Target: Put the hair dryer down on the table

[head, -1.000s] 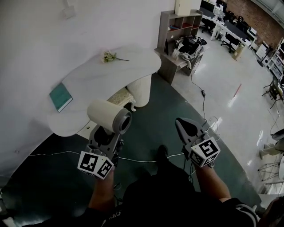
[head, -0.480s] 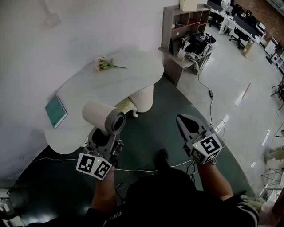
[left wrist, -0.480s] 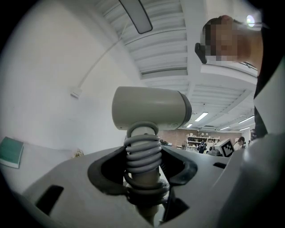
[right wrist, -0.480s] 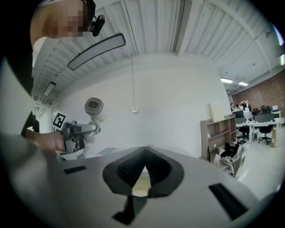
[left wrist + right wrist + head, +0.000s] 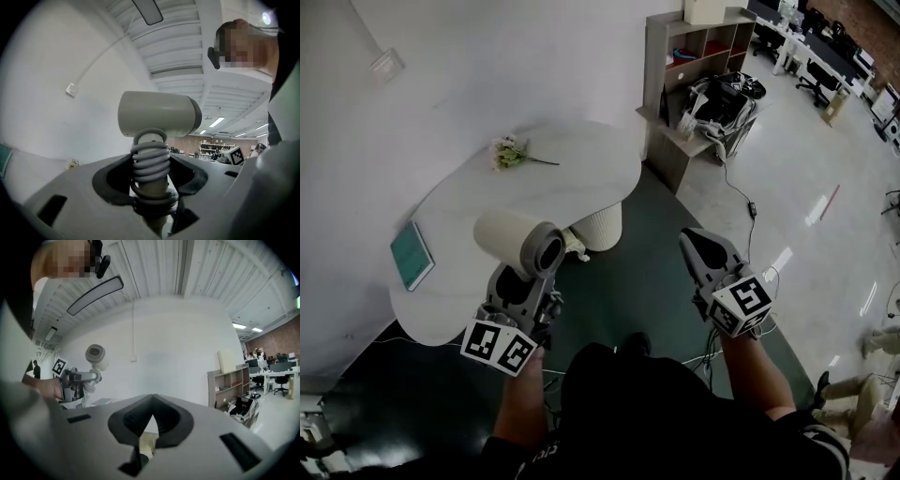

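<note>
Hair dryer [image 5: 517, 242], cream with dark nozzle rim, grey cord [image 5: 149, 157] coiled round its handle, clamped in the left claw [image 5: 521, 284]; right claw [image 5: 698, 246] closed, empty.

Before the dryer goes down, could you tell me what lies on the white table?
A teal book and a flower sprig; the hair dryer covers part of the table.
</note>
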`<action>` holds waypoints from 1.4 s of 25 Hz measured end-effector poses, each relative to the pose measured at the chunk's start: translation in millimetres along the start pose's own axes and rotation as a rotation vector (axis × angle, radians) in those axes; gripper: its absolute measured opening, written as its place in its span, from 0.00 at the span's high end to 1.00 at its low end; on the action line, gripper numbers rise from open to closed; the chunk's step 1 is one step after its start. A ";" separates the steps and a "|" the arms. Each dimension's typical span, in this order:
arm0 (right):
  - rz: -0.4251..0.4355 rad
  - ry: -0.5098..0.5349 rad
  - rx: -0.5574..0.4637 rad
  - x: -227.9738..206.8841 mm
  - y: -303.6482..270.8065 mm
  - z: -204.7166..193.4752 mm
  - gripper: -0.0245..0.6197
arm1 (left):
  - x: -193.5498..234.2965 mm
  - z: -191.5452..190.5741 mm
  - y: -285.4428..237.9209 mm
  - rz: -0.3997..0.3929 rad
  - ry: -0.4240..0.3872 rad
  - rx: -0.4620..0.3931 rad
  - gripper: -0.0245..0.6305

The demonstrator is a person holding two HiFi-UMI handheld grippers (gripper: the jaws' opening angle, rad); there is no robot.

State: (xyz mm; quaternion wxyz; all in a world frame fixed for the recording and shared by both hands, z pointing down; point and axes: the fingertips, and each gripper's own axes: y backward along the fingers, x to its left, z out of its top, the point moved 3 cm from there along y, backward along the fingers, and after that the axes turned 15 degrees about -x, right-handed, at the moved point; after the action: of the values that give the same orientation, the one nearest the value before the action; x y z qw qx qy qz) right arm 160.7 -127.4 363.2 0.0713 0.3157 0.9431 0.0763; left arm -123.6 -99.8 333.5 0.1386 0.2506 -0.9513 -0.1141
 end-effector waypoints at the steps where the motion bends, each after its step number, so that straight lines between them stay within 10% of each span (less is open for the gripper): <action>1: 0.004 0.002 -0.001 -3.8 -4.6 1.9 0.95 | 1.3 -2.3 -5.2 0.001 -0.001 0.007 0.62; 22: 0.086 0.087 0.006 -30.3 -256.0 -25.0 0.95 | 202.9 -13.9 -147.5 -0.028 0.009 -0.007 0.62; 35: 0.051 0.011 0.092 -96.6 -298.1 -68.4 0.95 | 233.3 -87.7 -226.7 -0.037 0.062 0.158 0.62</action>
State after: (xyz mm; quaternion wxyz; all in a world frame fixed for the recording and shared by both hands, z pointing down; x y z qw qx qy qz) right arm 50.3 -428.0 382.1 0.0496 0.3421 0.9377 0.0365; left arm -189.6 -423.7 398.7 0.1457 0.2819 -0.9477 -0.0336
